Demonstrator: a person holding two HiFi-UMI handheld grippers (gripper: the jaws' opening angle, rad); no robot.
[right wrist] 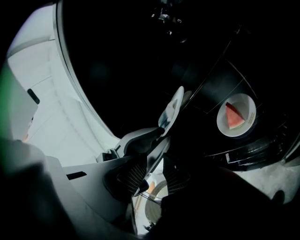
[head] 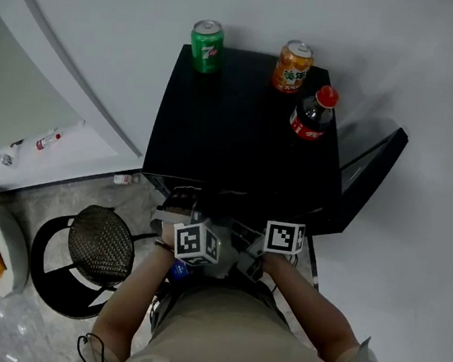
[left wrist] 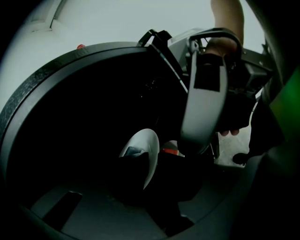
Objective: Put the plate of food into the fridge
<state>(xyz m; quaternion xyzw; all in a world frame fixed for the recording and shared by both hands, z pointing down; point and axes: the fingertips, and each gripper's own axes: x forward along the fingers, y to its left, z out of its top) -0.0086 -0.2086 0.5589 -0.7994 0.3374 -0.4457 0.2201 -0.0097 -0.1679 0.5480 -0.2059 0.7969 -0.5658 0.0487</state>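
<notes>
Plate (left wrist: 146, 149) into fridge (head: 240, 136)
My left gripper (left wrist: 151, 169) pinches its rim, right gripper (right wrist: 152, 176) gapes empty; I'd slide it in level.

- The fridge (head: 242, 128) stands just ahead of me, its door (head: 368, 174) swung open on the right.
- On the fridge top, the left can (head: 206, 46) sits at the far left corner and the right can (head: 293, 66) at the far right.
- The bottle (head: 313, 113) stands just nearer than the right can, by the right edge.
- My left gripper (left wrist: 150, 176) and right gripper (right wrist: 152, 176) are side by side at the fridge's near face, left of the door.
- The plate (left wrist: 151, 145) stands on edge between my left gripper's jaws.
- Inside the fridge, a dish (right wrist: 246, 104) lies on a shelf (right wrist: 253, 145), to the right of the plate.
- A stool (head: 101, 244) stands at the near left of the fridge.
- A platter (head: 12, 247) lies further left.
</notes>
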